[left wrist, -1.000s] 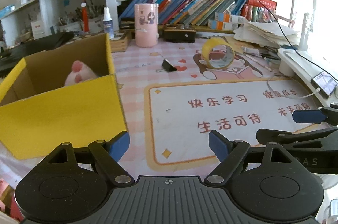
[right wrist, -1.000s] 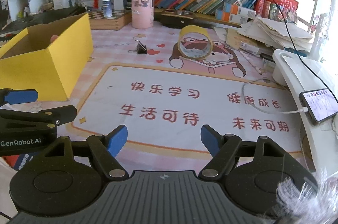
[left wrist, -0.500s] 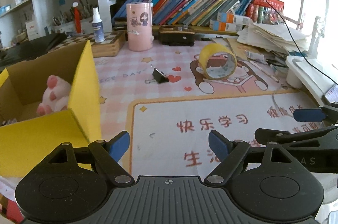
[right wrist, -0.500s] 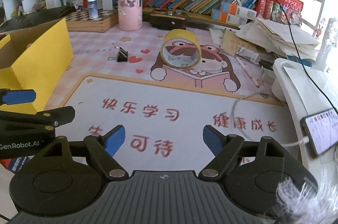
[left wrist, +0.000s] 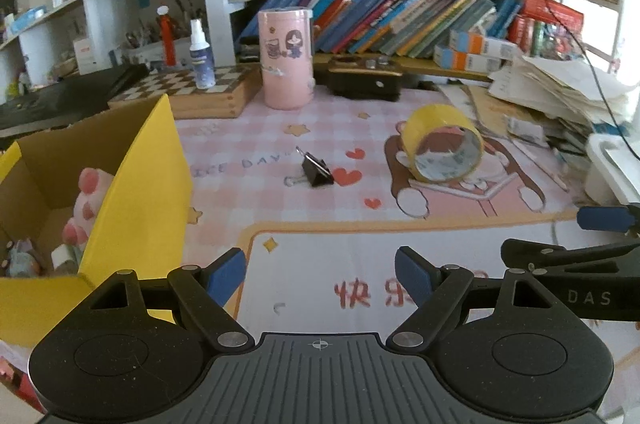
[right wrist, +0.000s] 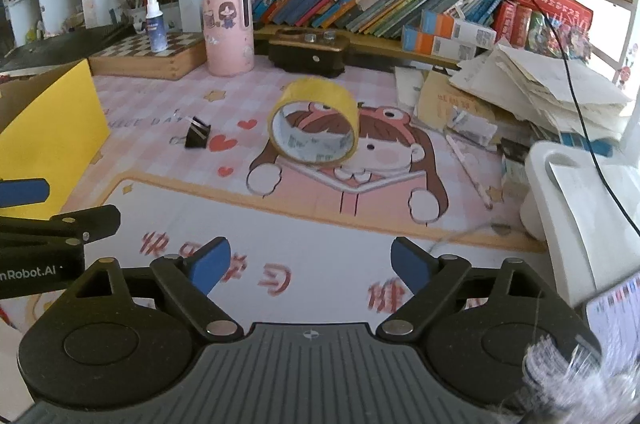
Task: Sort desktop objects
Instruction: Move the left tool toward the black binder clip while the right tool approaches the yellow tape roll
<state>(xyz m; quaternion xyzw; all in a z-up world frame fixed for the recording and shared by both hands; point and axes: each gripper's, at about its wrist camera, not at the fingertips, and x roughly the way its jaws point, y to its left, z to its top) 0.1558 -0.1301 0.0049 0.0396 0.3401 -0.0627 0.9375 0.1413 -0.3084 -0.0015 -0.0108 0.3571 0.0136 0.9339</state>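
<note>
A yellow tape roll [left wrist: 442, 149] stands on edge on the pink desk mat; it also shows in the right wrist view [right wrist: 314, 128]. A black binder clip [left wrist: 316, 171] lies left of it, seen too in the right wrist view [right wrist: 197, 137]. A yellow cardboard box [left wrist: 136, 184] at the left holds a pink plush paw [left wrist: 86, 208]. My left gripper [left wrist: 320, 274] is open and empty, well short of the clip. My right gripper [right wrist: 310, 264] is open and empty, short of the tape roll.
A pink cylinder holder [left wrist: 285, 58], a black case [left wrist: 366, 78] and a wooden chessboard box [left wrist: 192, 90] with a spray bottle [left wrist: 199, 54] stand at the back below a bookshelf. Stacked papers [right wrist: 540, 84], a white stand [right wrist: 576, 200] and a phone [right wrist: 616, 308] crowd the right.
Both grippers have moved forward over the mat toward the tape roll and clip, which look larger and nearer. The box has slid toward the left edge of both views. Both stay open.
</note>
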